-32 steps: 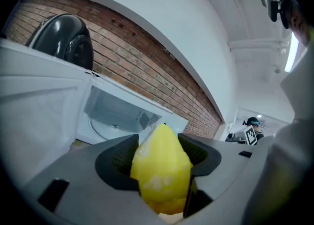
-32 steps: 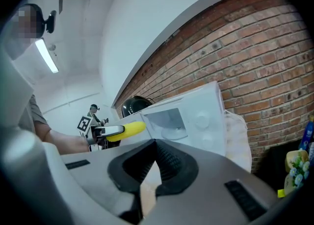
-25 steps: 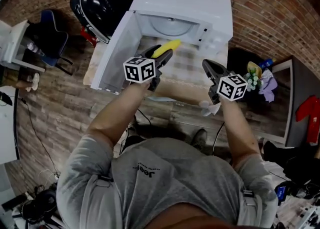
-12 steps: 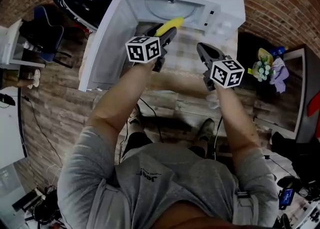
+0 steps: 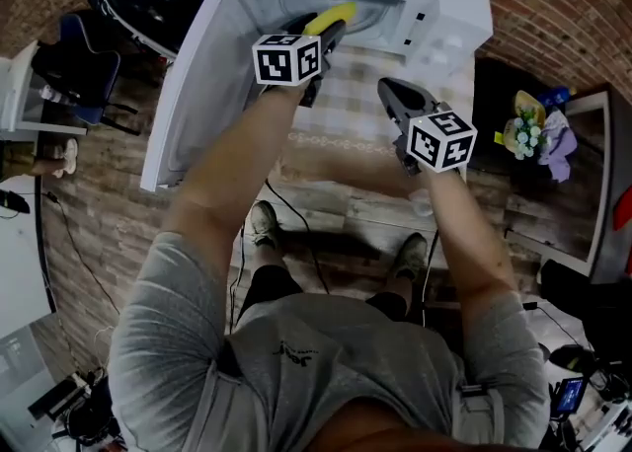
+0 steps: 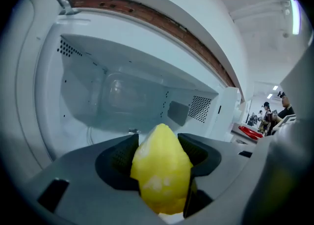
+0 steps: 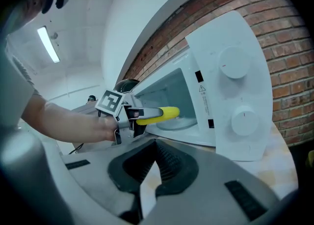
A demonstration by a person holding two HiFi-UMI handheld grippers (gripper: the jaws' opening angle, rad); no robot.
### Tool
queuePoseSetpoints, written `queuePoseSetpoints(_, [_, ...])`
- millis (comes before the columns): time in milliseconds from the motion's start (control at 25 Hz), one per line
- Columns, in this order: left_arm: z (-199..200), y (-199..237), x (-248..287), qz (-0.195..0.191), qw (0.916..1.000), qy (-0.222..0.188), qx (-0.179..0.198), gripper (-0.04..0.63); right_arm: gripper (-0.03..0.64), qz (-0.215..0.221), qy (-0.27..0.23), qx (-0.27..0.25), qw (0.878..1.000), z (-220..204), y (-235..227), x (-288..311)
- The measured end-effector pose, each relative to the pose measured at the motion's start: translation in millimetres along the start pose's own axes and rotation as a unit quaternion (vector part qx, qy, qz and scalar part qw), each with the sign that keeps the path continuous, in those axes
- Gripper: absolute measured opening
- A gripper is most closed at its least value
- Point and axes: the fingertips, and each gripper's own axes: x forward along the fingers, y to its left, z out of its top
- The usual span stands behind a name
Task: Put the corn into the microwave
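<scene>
The left tool (image 5: 321, 37) is clamped on the corn (image 5: 331, 18), its dark pads pressing both sides of the yellow cob, whose blunt tip sticks out past them. In the left gripper view the corn (image 6: 162, 170) fills the lower middle of the frame, with the white cavity of the microwave (image 6: 122, 96) open right behind it.

A second ago, in the head view, this tool hung over the checked surface (image 5: 346, 114), short of the opening. Since then it has gone up the frame towards the oven, and the cob's tip now reaches the mouth of the cavity, near the top edge of the picture. The right gripper view shows the same from the side, at centre left: the corn (image 7: 159, 115) lies nearly level, its tip just inside the doorway and above the glass turntable (image 7: 176, 123).

The right tool (image 5: 395, 95) is closed on nothing, its pads (image 7: 169, 167) meeting at the tips. It has kept to the centre right of the head view, over the surface and apart from the oven.

The door (image 5: 188, 95) stands swung wide at the upper left, so the way in is clear. I judge the carry nearly done. What remains is pushing the cob further in, lowering it onto the turntable and letting go; the corn is not yet set down.
</scene>
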Motion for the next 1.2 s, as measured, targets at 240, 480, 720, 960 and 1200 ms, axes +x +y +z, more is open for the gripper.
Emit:
queuePoseSetpoints(240, [-1.7, 25.9, 23.7, 0.029, 0.999, 0.019, 0.029, 0.258, 0.017, -0.011, 0.009, -0.005, 1.0, -8.4, -11.9, 4.1])
queuePoseSetpoints(480, [6.5, 34.5, 38.2, 0.043, 0.9973, 0.025, 0.054, 0.258, 0.017, -0.035, 0.014, -0.017, 0.999, -3.9, -27.6, 13.6])
queuePoseSetpoints(720, [9.6, 38.4, 52.3, 0.055, 0.9956, 0.032, 0.069, 0.258, 0.017, -0.038, 0.011, -0.024, 0.999, 2.4, -30.0, 21.4])
queuePoseSetpoints(960, [9.1, 44.3, 64.2, 0.068, 0.9922, 0.048, 0.093, 0.258, 0.017, -0.051, 0.016, -0.023, 0.998, -1.8, -38.7, 24.6])
queuePoseSetpoints(1200, [12.7, 50.0, 69.8, 0.076, 0.991, 0.045, 0.1, 0.258, 0.017, -0.055, 0.021, -0.02, 0.998, -7.4, -44.0, 26.2])
